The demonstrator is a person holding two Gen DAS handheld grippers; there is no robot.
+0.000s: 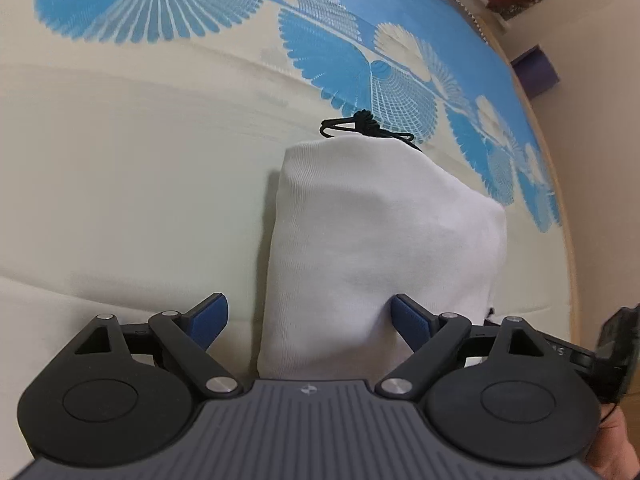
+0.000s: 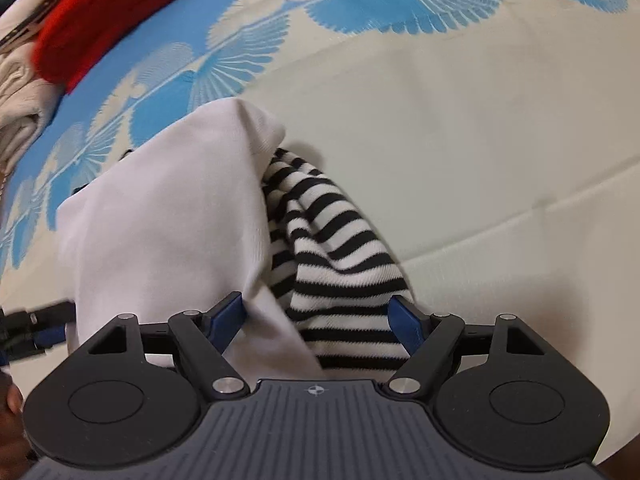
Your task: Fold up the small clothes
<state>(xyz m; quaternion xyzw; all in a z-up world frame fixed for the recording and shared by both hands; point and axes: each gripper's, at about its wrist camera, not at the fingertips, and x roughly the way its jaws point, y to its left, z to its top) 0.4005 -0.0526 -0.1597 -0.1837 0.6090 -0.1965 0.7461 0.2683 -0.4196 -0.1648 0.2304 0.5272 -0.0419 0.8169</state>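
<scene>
Surface: cream mat (image 1: 120,184) with a blue fan-pattern border (image 1: 328,36) carries everything I see; its edge curves along the right of my left wrist view, with bare floor (image 1: 592,80) beyond.

Garment: white folded garment (image 1: 380,240) lies on the plain cream part of the mat, just inside the blue border, with a black drawstring (image 1: 360,124) poking out at its far end.

Striped part: in my right wrist view a black-and-white striped part (image 2: 340,264) shows from under the white layer (image 2: 168,232) on its right side; I cannot tell whether it is a separate piece.

Left gripper: left gripper (image 1: 308,320) stands wide apart over the near end of the white garment. Its right pad (image 1: 408,320) lies against the cloth and the left pad (image 1: 208,320) is clear of it, over bare mat. Nothing is clamped.

Right gripper: right gripper (image 2: 318,322) is spread, with both the white layer and the striped part between its pads. I cannot see the pads pressing the cloth.

Far corner: red cloth (image 2: 112,12) and a pale folded cloth (image 2: 24,96) sit at the upper left of my right view, well apart from the garment.
</scene>
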